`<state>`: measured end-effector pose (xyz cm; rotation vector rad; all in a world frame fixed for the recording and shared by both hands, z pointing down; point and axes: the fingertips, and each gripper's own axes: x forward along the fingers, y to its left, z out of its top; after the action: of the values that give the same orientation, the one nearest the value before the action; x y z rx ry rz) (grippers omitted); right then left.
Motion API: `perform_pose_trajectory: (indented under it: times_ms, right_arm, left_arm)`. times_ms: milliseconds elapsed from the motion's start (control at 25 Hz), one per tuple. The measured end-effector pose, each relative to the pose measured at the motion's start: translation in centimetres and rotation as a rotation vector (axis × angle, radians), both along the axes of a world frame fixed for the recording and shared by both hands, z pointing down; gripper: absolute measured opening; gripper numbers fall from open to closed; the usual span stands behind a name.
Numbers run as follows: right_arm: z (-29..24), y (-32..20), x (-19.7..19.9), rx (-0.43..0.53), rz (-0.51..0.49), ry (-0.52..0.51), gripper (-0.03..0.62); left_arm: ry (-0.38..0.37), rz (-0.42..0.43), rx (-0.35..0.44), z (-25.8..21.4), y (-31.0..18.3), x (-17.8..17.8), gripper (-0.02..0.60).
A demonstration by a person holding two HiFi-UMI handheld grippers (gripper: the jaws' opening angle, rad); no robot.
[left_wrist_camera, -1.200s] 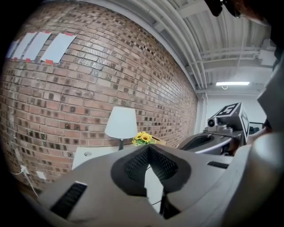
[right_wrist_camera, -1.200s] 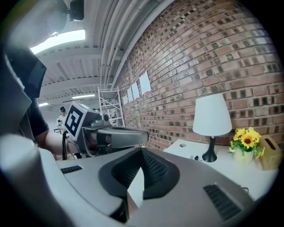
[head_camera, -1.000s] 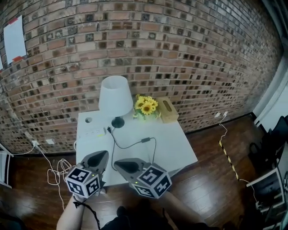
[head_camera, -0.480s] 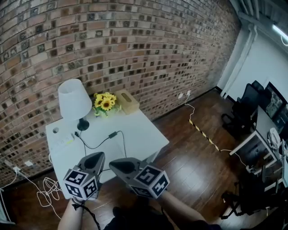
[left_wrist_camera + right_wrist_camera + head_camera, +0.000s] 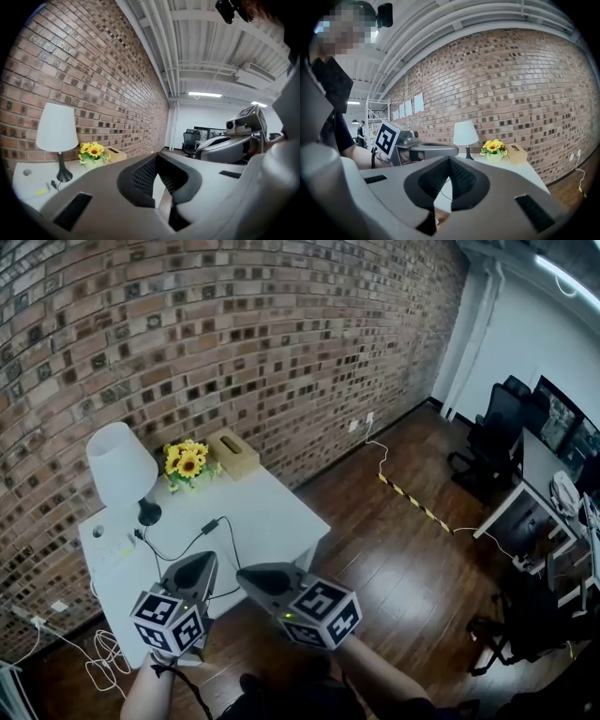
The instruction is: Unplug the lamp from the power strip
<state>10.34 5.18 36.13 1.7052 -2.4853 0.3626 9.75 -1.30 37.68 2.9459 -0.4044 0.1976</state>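
A lamp (image 5: 120, 465) with a white shade stands at the back left of the white table (image 5: 277, 517). Its black cord (image 5: 210, 524) runs across the tabletop, and a white power strip (image 5: 114, 549) lies by the table's left edge. Both grippers are held in the air in front of the table's near edge, away from the lamp and strip. My left gripper (image 5: 200, 562) is shut with nothing in it, and so is my right gripper (image 5: 246, 575). The lamp (image 5: 57, 127) shows far left past the left gripper (image 5: 156, 157), and the lamp (image 5: 466, 133) lies beyond the right gripper (image 5: 450, 159).
Sunflowers (image 5: 187, 463) and a tissue box (image 5: 232, 453) sit at the table's back against the brick wall. Loose white cables (image 5: 103, 652) lie on the wood floor at left. Striped floor tape (image 5: 412, 502), office chairs (image 5: 492, 432) and desks stand at right.
The head view has swung to the right, so the table and lamp have slid left and more of the office shows. Both grippers stay shut and side by side.
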Motion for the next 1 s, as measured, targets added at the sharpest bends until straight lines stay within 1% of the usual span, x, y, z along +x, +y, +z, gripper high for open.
perform_pose_trajectory:
  times_ms: [200, 360, 480, 680, 880, 1000]
  right_arm:
    - [-0.2, 1.6, 4.9, 0.014, 0.054, -0.027, -0.012]
    - [0.0, 3.2, 8.7, -0.004, 0.057, -0.033, -0.012]
    - [-0.2, 4.3, 12.0, -0.004, 0.065, -0.03, -0.012]
    - [-0.4, 6.2, 17.8, 0.009, 0.108, -0.038, -0.012]
    - [-0.4, 8.3, 22.0, 0.014, 0.126, -0.023, -0.012]
    - [-0.6, 9.7, 24.8, 0.029, 0.146, -0.024, -0.012]
  left_arm:
    - [-0.022, 0.033, 0.025, -0.3, 1.8, 4.3, 0.017]
    - [-0.022, 0.049, 0.014, -0.8, 3.1, 9.1, 0.017]
    - [-0.037, 0.086, 0.036, -1.0, 4.8, 13.1, 0.017]
    - [-0.057, 0.153, 0.06, -1.1, 7.3, 19.0, 0.017]
    - [-0.048, 0.188, 0.057, -1.3, 9.7, 24.1, 0.017]
    - [-0.055, 0.221, 0.047, -1.2, 11.6, 27.1, 0.017]
